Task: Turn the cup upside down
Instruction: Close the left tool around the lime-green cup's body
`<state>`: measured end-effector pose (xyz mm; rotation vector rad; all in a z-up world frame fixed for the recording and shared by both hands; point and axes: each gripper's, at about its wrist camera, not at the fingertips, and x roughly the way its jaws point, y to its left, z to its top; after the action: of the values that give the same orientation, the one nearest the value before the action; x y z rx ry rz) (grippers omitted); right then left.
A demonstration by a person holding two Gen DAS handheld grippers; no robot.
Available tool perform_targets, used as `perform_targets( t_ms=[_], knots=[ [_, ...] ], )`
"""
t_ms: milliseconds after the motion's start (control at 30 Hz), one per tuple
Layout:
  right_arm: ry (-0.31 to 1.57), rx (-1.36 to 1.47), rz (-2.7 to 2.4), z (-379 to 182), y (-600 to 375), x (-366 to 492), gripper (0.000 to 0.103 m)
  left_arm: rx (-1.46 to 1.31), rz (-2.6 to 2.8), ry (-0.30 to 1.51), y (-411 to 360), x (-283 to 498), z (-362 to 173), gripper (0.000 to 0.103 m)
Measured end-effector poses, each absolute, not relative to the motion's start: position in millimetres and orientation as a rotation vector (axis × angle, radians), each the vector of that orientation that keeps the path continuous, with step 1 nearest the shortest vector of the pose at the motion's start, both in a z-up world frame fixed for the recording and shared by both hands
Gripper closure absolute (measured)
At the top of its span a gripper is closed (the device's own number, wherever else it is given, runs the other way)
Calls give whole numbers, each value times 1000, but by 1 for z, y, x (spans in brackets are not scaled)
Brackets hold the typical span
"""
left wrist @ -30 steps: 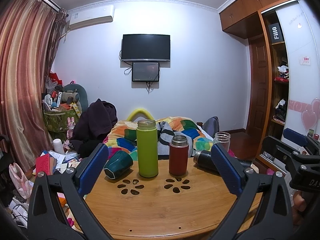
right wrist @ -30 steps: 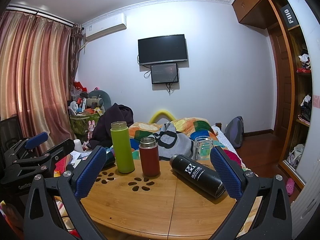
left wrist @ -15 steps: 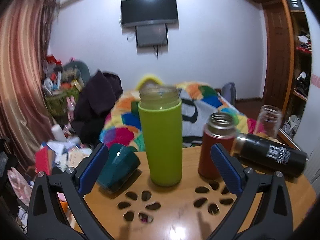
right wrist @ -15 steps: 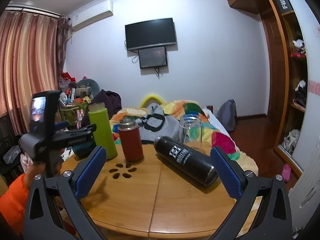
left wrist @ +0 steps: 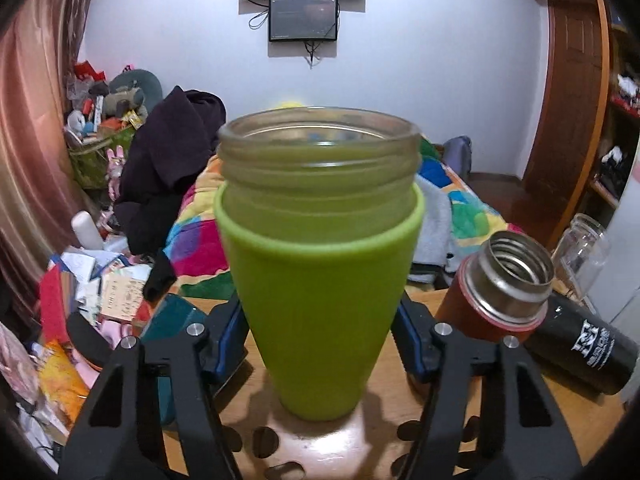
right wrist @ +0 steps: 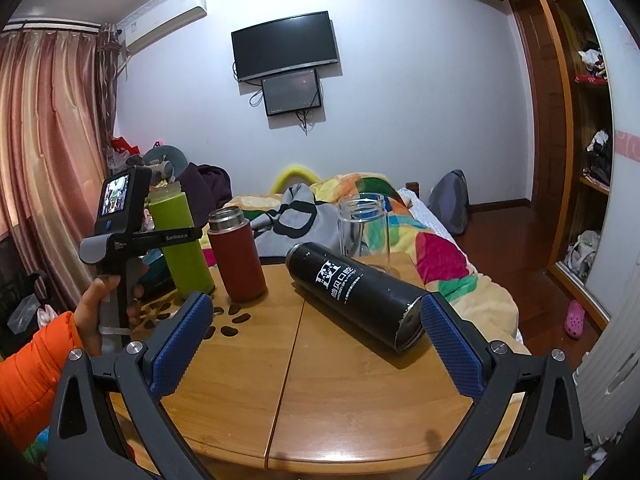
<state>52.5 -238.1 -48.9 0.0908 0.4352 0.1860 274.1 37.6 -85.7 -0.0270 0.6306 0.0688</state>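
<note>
While the left gripper [left wrist: 320, 344] jaws clasp one green cup [left wrist: 320, 280], right gripper [right wrist: 316, 340] jaws gape wide over four other bottles.

black gripper frames, silver screws, blue textured fingers [right wrist: 450, 336]; orange sleeve [right wrist: 30, 376].

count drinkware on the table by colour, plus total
Green bottle with glass neck: 1
Red steel-rimmed flask: 1
Black printed flask, lying down: 1
Clear glass jar: 1
Teal cup, on its side: 1
Total: 5
</note>
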Motion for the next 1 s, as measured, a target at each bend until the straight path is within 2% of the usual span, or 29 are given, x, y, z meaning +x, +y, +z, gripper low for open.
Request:
perform_targets(
  t_ms=[433, 733, 1000],
  knots=[
    [460, 75, 197, -51, -229, 51, 0, 47, -89, 685, 23, 209, -74, 40],
    [469, 42, 225, -61, -220, 36, 0, 121, -313, 682, -17, 133, -65, 40],
    [463, -27, 267, -67, -209, 20, 0, 100, -450, 670, -42, 108, -64, 40]
  ],
)
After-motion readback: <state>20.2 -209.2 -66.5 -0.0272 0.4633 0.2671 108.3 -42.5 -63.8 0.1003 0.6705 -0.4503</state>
